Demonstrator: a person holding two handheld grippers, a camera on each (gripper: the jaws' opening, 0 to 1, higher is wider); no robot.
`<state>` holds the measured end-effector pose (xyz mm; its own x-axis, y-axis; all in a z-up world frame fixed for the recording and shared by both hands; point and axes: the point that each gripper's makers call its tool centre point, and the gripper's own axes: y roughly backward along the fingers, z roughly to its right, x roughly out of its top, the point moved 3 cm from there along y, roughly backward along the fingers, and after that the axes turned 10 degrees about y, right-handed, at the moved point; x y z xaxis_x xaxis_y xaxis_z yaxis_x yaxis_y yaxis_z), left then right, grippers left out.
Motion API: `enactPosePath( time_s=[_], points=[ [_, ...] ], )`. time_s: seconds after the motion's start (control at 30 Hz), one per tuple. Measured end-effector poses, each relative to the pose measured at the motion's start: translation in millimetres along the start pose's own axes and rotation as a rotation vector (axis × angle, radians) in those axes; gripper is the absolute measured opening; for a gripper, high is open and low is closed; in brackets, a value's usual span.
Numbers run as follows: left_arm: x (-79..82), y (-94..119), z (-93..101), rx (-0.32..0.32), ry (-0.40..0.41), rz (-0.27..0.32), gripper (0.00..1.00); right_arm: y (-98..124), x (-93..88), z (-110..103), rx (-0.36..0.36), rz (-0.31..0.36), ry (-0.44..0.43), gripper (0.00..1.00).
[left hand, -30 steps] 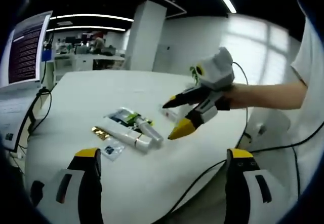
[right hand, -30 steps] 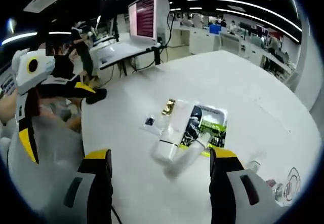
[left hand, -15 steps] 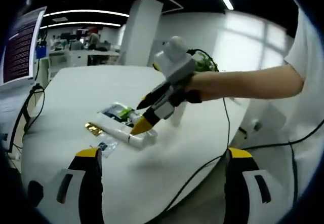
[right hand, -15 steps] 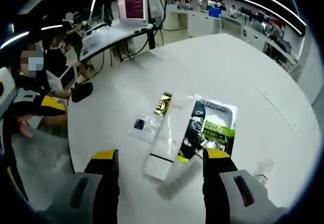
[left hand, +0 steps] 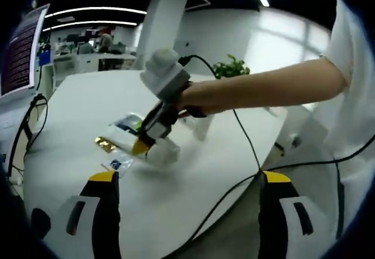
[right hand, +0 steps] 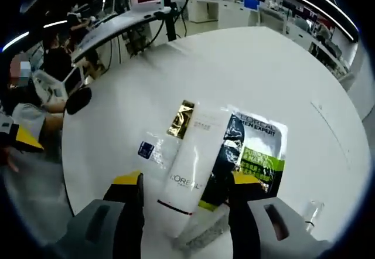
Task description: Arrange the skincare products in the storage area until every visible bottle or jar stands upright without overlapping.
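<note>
Bright, even light came down from the long white ceiling strip lights, and more poured in through the pale washed-out window wall, blown to near white. The round glossy white table threw that light back in a soft sheen, with only faint grey shadows lying under the things on it. In the left gripper view the yellow-tipped right gripper looked smeared and soft. The lettering on the white squeeze tube read fairly sharp in the right gripper view, while its near end blurred. Straight lines bowed hard toward both edges, and the far office went dim and hazy
</note>
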<state>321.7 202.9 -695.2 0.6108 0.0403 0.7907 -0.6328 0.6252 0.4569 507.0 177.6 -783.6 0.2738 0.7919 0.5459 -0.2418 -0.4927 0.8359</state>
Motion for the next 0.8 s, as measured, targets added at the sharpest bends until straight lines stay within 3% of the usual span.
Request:
enactPosePath(
  time_s=[0.13, 0.43, 0.63, 0.8],
  points=[
    [0.0, 0.4, 0.6, 0.000, 0.005, -0.001, 0.91, -10.2, 11.2, 7.4, -0.019, 0.012, -0.013, 0.54],
    [-0.9, 2.0, -3.4, 0.027, -0.024, -0.009, 0.89, -24.2, 17.3, 4.2, -0.031, -0.037, -0.001, 0.47],
    [-0.6, 2.8, -3.5, 0.025, -0.018, -0.005, 0.89, -27.7, 5.6, 4.5, -0.050, -0.120, 0.010, 0.40],
    [-0.6, 2.5, -1.9, 0.021, -0.026, -0.006, 0.89, -38.1, 2.9, 7.6, -0.048, -0.118, -0.019, 0.37]
  ],
)
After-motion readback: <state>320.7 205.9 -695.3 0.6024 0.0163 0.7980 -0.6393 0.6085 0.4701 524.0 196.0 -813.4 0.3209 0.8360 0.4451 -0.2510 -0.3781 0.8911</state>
